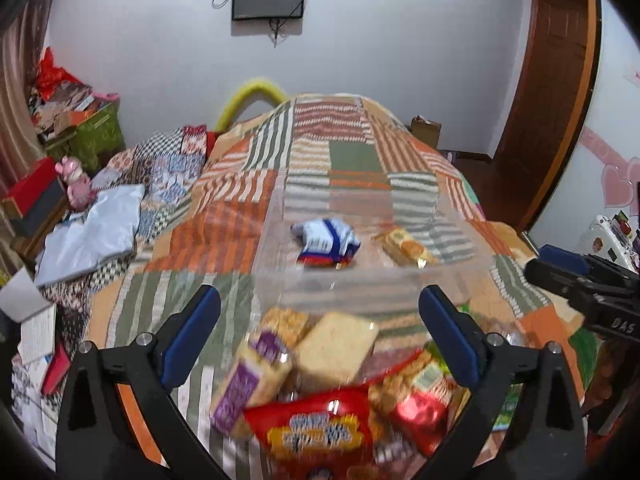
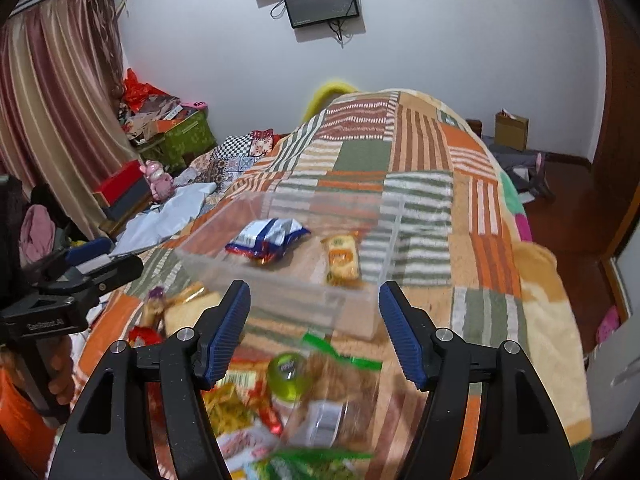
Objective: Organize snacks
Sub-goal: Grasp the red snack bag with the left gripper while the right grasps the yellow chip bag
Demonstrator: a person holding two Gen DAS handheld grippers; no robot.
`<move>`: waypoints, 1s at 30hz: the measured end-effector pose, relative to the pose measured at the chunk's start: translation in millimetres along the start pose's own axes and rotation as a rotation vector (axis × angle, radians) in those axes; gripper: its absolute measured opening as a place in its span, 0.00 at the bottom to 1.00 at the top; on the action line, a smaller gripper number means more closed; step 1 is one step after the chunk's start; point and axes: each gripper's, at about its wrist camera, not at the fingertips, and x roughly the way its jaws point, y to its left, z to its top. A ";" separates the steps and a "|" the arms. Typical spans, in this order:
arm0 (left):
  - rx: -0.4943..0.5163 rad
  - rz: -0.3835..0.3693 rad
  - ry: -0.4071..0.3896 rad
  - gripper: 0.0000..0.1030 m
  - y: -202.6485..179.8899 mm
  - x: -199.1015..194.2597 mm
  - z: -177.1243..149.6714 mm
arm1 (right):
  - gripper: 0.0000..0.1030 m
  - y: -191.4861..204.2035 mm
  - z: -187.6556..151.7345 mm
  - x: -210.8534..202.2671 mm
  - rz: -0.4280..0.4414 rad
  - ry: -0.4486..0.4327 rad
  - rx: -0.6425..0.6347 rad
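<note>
A clear plastic bin [image 1: 276, 220] [image 2: 208, 236] sits on the patchwork bed. A blue-and-white snack packet [image 1: 326, 242] [image 2: 268, 242] and a yellow cracker packet [image 1: 406, 246] [image 2: 342, 258] lie inside it. In front of the bin lies a loose pile of snacks: a red bag [image 1: 320, 428], a purple packet [image 1: 240, 384], a beige wafer pack [image 1: 336, 348], a green-lidded cup [image 2: 288, 372] and a green-zip bag [image 2: 344, 388]. My left gripper [image 1: 319, 294] hangs wide open above the pile with nothing between its fingers. Beside it, my right gripper [image 2: 315, 286] is open and also holds nothing.
The patchwork blanket [image 1: 352, 152] covers the bed. Along the bed's left side lie a white bag [image 1: 96, 232], a pink toy [image 1: 76, 184], a red box [image 1: 32, 196] and a green box [image 1: 96, 132]. A wooden door [image 1: 556, 80] stands at the right.
</note>
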 end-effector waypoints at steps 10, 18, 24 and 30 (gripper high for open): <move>-0.053 0.016 0.059 0.98 16.7 -4.6 -48.8 | 0.62 15.4 -40.5 -16.0 0.031 0.020 -0.006; -0.026 0.010 0.108 0.98 11.4 -5.1 -75.2 | 0.62 40.2 -62.6 -12.3 0.082 0.063 -0.047; -0.014 0.005 0.155 0.98 7.4 3.4 -93.6 | 0.62 57.9 -78.2 -4.5 0.119 0.108 -0.102; -0.047 -0.007 0.190 0.98 12.3 10.7 -104.4 | 0.62 66.5 -90.7 9.9 0.122 0.152 -0.137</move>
